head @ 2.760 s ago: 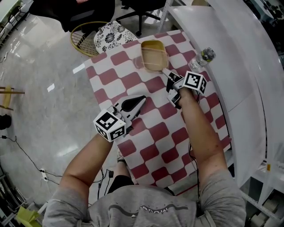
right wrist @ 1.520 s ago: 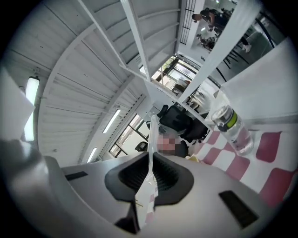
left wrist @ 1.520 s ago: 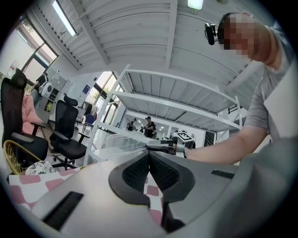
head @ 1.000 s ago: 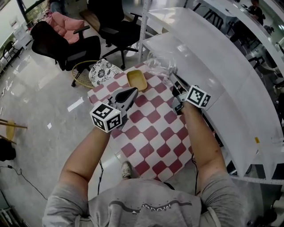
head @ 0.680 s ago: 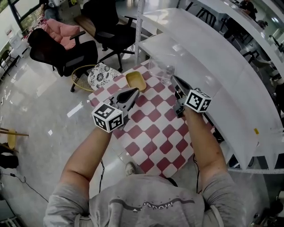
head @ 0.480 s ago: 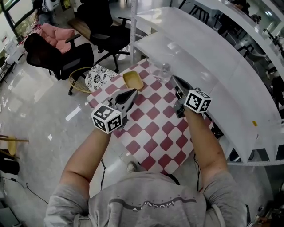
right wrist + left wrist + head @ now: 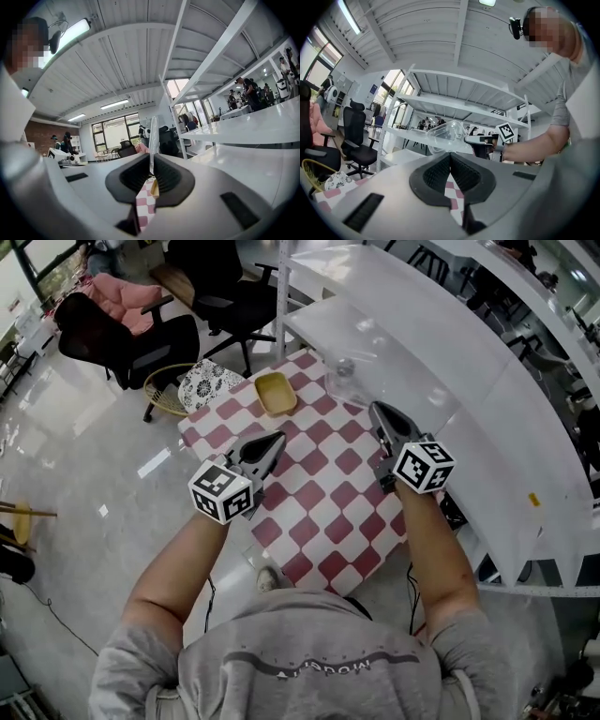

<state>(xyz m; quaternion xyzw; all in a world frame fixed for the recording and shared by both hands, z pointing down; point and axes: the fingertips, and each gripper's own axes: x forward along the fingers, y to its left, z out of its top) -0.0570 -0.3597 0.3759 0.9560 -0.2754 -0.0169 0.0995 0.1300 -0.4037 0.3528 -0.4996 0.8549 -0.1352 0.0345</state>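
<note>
Right gripper [image 7: 379, 412]: jaws closed on the thin rim of a clear plastic container [image 7: 448, 135]. In the right gripper view the transparent edge stands upright between the pads. The left gripper view shows the container held in the air, out ahead of the right gripper and in front of the white shelf [image 7: 441, 343]. It is clear of the table.

Left gripper [image 7: 277, 440]: jaws pressed together with nothing between them. It is raised above the near-left part of the red-and-white checked table [image 7: 323, 514] and points toward the far side. It is well apart from the right gripper.

Surroundings: a shallow wooden tray [image 7: 276, 393] lies on the far part of the table, ahead of the left gripper. A bottle [image 7: 344, 367] stands near the far right corner, close to the held container. Whether the two touch cannot be told. Beyond the table's left corner a wicker basket [image 7: 165, 382] sits on the floor beside a black office chair [image 7: 141, 343].
</note>
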